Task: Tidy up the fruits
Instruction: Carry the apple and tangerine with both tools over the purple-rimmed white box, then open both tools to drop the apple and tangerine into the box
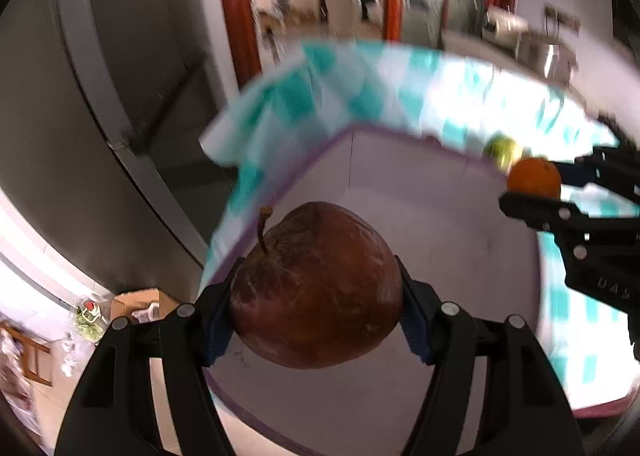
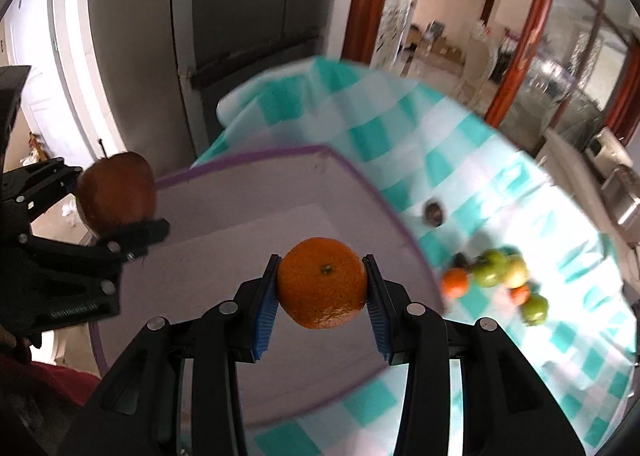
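A wrinkled dark red apple with a stem is clamped between the blue pads of my left gripper, hanging over an open white box with a purple rim. The same apple shows at the left of the right wrist view. My right gripper is shut on a small orange, also above the box. That orange and its black fingers appear at the right edge of the left wrist view. Both fruits are held in the air, apart from each other.
The box sits on a table under a teal-and-white checked cloth. A heap of green and orange fruits and one dark fruit lie on the cloth to the right. Grey cabinet doors stand behind.
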The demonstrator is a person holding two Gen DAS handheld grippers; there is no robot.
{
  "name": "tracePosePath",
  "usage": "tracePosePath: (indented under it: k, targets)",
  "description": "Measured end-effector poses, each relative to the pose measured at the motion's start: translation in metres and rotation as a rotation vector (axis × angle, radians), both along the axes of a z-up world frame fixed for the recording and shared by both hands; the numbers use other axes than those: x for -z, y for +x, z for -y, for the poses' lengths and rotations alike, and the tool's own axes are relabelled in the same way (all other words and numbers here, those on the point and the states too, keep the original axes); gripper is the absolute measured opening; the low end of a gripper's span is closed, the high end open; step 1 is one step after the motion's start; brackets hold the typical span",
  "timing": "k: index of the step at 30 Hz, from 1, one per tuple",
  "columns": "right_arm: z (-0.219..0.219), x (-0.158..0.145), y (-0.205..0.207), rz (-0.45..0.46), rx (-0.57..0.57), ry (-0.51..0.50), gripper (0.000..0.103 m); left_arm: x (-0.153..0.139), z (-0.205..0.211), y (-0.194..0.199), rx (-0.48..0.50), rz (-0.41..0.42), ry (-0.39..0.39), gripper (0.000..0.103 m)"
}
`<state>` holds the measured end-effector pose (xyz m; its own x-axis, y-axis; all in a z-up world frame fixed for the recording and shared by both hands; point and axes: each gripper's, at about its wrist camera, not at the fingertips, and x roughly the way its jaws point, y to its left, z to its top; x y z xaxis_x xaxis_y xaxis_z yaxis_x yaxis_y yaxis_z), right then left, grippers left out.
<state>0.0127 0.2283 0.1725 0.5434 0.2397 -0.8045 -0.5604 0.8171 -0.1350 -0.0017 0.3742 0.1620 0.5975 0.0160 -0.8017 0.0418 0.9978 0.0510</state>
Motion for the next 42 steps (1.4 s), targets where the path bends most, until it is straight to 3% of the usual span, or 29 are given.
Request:
tracePosePath:
  k: [5, 8, 10, 17, 23, 25, 27, 28, 32, 34, 39, 42]
  targets:
    - [-0.025, 0.068, 0.020, -0.190, 0.004, -0.110, 0.041, 0.055, 0.001, 0.015, 0.115, -0.195, 0.047, 0.069]
    - [-0.032, 0.101, 0.024, -0.272, 0.004, -0.189, 0.041, 0.078, 0.005, 0.022, 0.168, -0.267, 0.060, 0.069]
    - [-0.034, 0.117, 0.027, -0.319, 0.011, -0.230, 0.041, 0.077, 0.007, 0.027, 0.200, -0.244, 0.056, 0.069]
    - [-0.038, 0.126, 0.033, -0.368, 0.034, -0.242, 0.041, 0.094, 0.008, 0.035, 0.238, -0.327, 0.072, 0.069]
    - [-0.038, 0.126, 0.037, -0.369, 0.045, -0.229, 0.042, 0.104, -0.001, 0.034, 0.211, -0.381, 0.089, 0.069]
    - [-0.036, 0.121, 0.035, -0.355, 0.042, -0.207, 0.058, 0.103, -0.002, 0.032, 0.195, -0.376, 0.094, 0.074]
    - [-0.032, 0.115, 0.034, -0.335, 0.035, -0.187, 0.072, 0.100, -0.005, 0.029, 0.161, -0.351, 0.098, 0.086]
    - [-0.032, 0.114, 0.033, -0.328, 0.030, -0.183, 0.075, 0.097, -0.008, 0.029, 0.146, -0.342, 0.096, 0.089]
    - [-0.023, 0.109, 0.024, -0.286, 0.001, -0.187, 0.075, 0.091, -0.012, 0.022, 0.082, -0.283, 0.144, 0.092]
    - [-0.020, 0.097, 0.007, -0.229, -0.074, -0.169, 0.075, 0.084, -0.010, 0.015, 0.046, -0.244, 0.157, 0.092]
    - [0.023, 0.038, -0.042, -0.011, -0.259, 0.030, 0.076, 0.030, 0.010, -0.004, -0.116, -0.056, 0.105, 0.096]
    - [0.067, 0.017, -0.054, 0.049, -0.239, 0.114, 0.076, 0.003, 0.038, -0.019, -0.148, 0.030, 0.098, 0.101]
